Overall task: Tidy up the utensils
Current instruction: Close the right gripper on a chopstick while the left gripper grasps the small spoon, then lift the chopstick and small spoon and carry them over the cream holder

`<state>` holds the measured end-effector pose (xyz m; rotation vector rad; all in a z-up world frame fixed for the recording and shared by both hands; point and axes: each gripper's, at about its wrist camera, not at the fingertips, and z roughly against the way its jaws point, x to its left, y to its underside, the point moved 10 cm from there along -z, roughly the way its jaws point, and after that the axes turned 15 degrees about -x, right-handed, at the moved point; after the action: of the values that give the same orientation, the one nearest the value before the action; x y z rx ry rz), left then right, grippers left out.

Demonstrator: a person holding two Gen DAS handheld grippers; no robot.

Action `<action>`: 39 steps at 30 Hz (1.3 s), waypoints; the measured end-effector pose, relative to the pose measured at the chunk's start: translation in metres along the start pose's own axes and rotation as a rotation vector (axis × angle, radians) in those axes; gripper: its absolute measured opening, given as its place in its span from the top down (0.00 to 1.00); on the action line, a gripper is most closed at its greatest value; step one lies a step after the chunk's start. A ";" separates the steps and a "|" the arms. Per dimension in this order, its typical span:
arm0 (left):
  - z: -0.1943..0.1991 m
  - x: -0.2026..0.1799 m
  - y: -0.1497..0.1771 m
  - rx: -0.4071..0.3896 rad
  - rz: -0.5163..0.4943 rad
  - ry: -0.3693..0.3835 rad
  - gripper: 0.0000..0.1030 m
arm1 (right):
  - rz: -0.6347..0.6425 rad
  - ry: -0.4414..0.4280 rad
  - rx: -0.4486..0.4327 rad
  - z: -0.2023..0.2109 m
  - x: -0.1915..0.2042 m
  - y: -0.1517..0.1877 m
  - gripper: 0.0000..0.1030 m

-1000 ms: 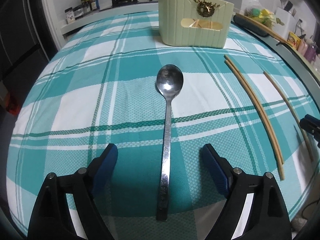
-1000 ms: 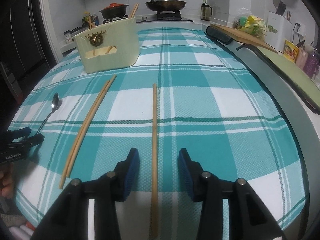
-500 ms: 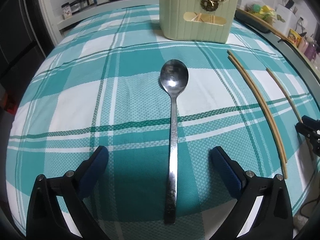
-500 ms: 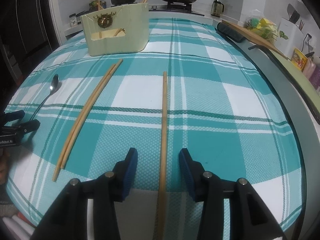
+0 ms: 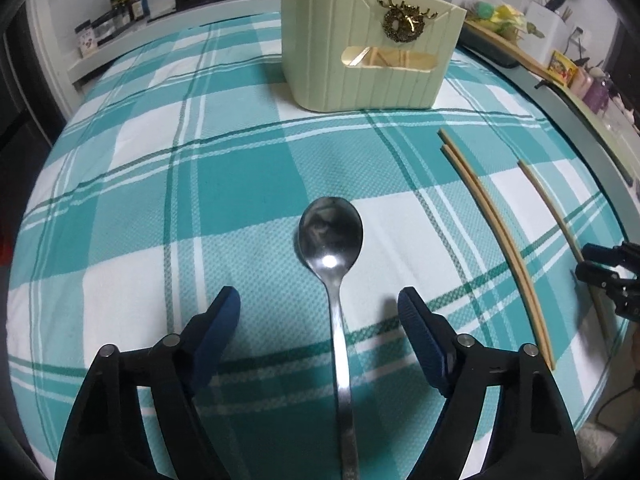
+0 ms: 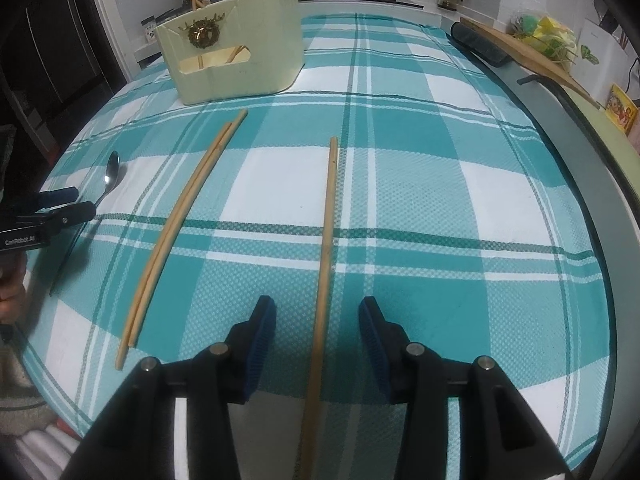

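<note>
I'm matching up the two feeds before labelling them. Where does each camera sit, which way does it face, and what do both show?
Left wrist: on the left claw, looking steeply down along its open fingers at the spoon; the holder is beyond.
Right wrist: on the right claw, looking down along open fingers straddling a single chopstick; a hand shows at left.
Shared: spoon, holder, chopstick pair, checked tablecloth, and each other's claw.

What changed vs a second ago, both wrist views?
The left tool slid forward along the spoon: the bowl now sits just past its tips. Its jaws have just been closing but are not touching the handle between them. The right tool crept forward along the single chopstick, open astride it. Nothing grasped or released. The chopstick pair, the holder and the tablecloth are unchanged.
</note>
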<state>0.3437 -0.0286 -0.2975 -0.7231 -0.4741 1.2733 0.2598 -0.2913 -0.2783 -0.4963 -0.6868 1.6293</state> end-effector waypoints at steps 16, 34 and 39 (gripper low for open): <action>-0.016 -0.006 -0.017 -0.038 -0.025 0.003 0.65 | 0.075 -0.043 0.028 -0.061 0.006 -0.057 0.58; 0.094 0.005 -0.071 -0.276 0.052 0.038 0.66 | -0.024 -0.080 -0.238 0.037 0.016 -0.128 0.93; 0.123 0.001 -0.078 -0.328 0.069 0.053 0.66 | -0.025 -0.088 -0.345 0.082 0.020 -0.142 0.93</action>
<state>0.3136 -0.0095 -0.1566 -1.0533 -0.6274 1.2504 0.3055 -0.2722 -0.1207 -0.6629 -1.0449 1.5211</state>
